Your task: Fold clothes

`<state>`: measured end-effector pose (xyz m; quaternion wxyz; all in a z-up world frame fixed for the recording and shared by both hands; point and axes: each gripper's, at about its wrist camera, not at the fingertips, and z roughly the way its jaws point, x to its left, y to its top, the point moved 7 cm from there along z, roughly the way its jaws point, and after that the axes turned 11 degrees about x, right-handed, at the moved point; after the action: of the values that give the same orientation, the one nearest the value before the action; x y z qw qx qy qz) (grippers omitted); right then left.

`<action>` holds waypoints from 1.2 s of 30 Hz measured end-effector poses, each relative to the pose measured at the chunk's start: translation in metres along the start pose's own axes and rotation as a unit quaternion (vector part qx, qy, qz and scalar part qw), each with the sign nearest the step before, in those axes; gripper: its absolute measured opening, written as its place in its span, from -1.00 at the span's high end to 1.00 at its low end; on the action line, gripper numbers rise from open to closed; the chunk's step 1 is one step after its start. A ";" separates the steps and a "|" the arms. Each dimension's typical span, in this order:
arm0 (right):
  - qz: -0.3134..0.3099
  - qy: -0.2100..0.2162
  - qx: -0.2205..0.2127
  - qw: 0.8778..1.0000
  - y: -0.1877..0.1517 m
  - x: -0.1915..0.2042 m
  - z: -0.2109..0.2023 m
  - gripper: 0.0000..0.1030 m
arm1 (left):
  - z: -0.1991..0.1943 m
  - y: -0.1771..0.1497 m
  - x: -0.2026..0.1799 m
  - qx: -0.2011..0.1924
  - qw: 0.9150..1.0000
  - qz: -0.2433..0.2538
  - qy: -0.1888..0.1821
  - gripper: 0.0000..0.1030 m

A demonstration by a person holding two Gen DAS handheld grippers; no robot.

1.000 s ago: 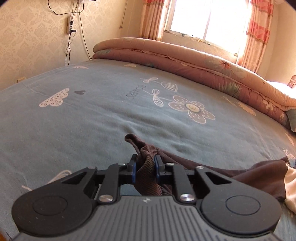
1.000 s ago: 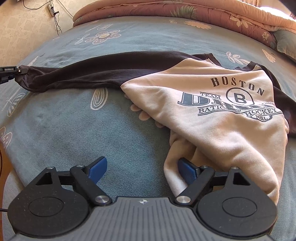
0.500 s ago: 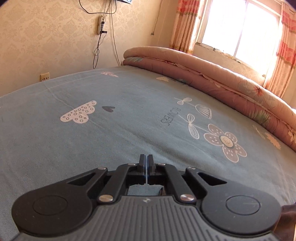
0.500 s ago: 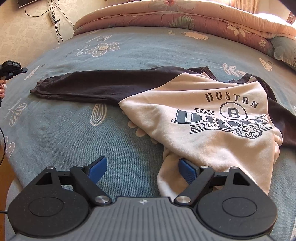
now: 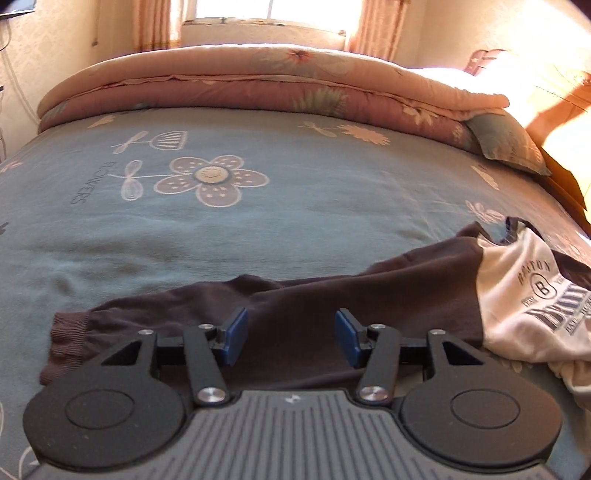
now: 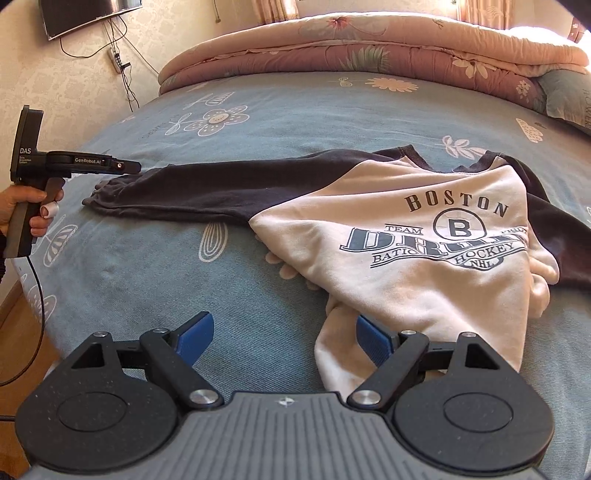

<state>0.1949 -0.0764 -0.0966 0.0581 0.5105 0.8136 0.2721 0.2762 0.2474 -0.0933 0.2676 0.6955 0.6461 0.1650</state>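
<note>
Left gripper (image 5: 291,336): jaws opening above the dark sleeve (image 5: 332,295), pads clear of cloth.
Sweatshirt (image 6: 424,251): spread on blue bedspread (image 6: 277,122), sleeve stretched left.
Right gripper (image 6: 284,338): jaws wide, nothing gripped; hem beside right pad.

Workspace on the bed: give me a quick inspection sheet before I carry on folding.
Surface: blue flower-print bedspread, lightly creased.
Job's things: cream sweatshirt with BOSTON print lies front up and rumpled; its dark sleeve is stretched flat toward the left.
Clutter: rolled pink quilt and a pillow along the far edge.
Grippers: left gripper is opening above the sleeve, nothing pinched; right gripper is open, its right finger at the sweatshirt's hem.
Cables: one lead hangs from the left gripper's handle; wall cords run below a screen.
Surroundings: wallpapered wall, sunlit window with curtains.
</note>
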 end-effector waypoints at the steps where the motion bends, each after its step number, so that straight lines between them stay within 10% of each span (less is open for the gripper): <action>1: 0.003 0.001 -0.005 1.000 -0.003 -0.004 -0.006 -0.71 | 0.002 -0.002 -0.020 0.006 1.000 0.016 -0.014 -0.23; 12: 0.065 -0.001 -0.055 0.996 -0.044 -0.068 -0.056 -0.71 | 0.019 -0.010 -0.168 0.050 0.988 0.130 -0.067 -0.26; 26: 0.117 0.026 -0.088 0.989 -0.058 -0.150 -0.071 -0.71 | 0.118 0.132 -0.164 0.055 0.993 0.039 -0.098 0.13; 36: 0.120 0.058 -0.070 0.989 -0.041 -0.190 -0.032 -0.71 | 0.214 0.148 -0.158 0.127 0.980 0.024 -0.152 0.17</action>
<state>0.2398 -0.2663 -0.1248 0.0132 0.5825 0.7273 0.3627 0.5017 0.0541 -0.1603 0.2686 0.7558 0.5969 -0.0196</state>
